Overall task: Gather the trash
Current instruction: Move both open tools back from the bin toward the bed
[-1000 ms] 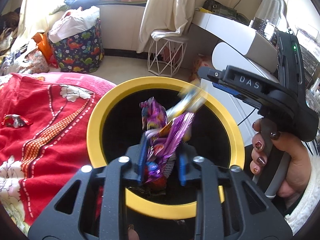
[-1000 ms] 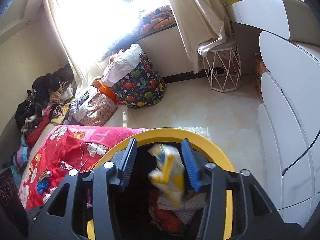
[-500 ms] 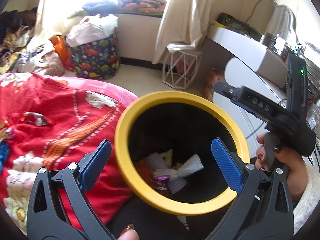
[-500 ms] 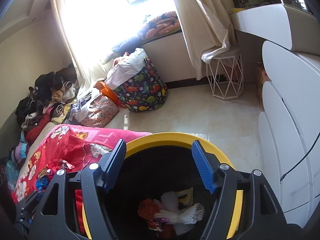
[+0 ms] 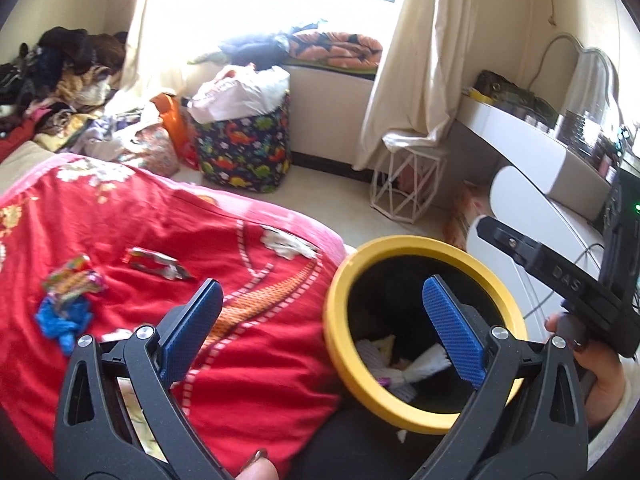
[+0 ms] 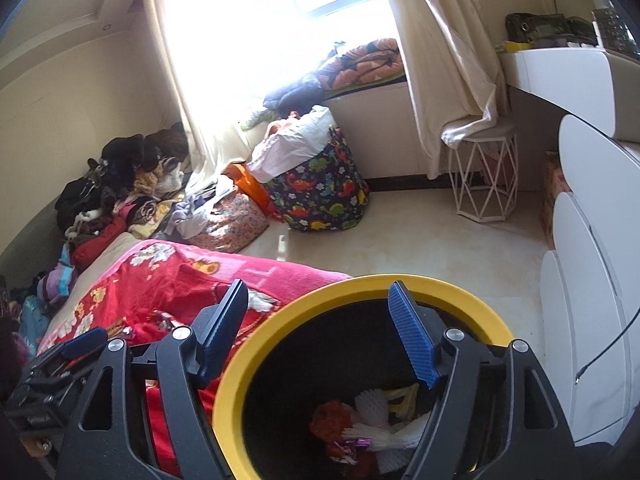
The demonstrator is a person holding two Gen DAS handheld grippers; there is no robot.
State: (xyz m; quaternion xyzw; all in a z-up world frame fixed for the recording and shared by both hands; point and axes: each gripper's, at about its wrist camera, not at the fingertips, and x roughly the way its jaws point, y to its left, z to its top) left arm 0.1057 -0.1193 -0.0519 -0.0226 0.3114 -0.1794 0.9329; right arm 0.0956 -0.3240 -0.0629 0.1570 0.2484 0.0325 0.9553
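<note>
My left gripper [image 5: 320, 320] gapes fully wide and empty over the bin's [image 5: 416, 414] yellow rim; a second ago it clenched a purple wrapper. My right gripper [image 6: 320, 340] is opening, nothing between its fingers. The dropped trash [image 6: 372, 420] lies inside the bin, and more wrappers [image 5: 72, 284] wait farther off on the red blanket [image 5: 248, 360].

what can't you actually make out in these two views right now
- Bin floor, left wrist view: the left gripper's finger and the rim hide most of it.
- Wrappers on the red blanket, left wrist view: print blurred.
- Right gripper: jaws opening, nothing between; trash partly behind its frame.
</note>
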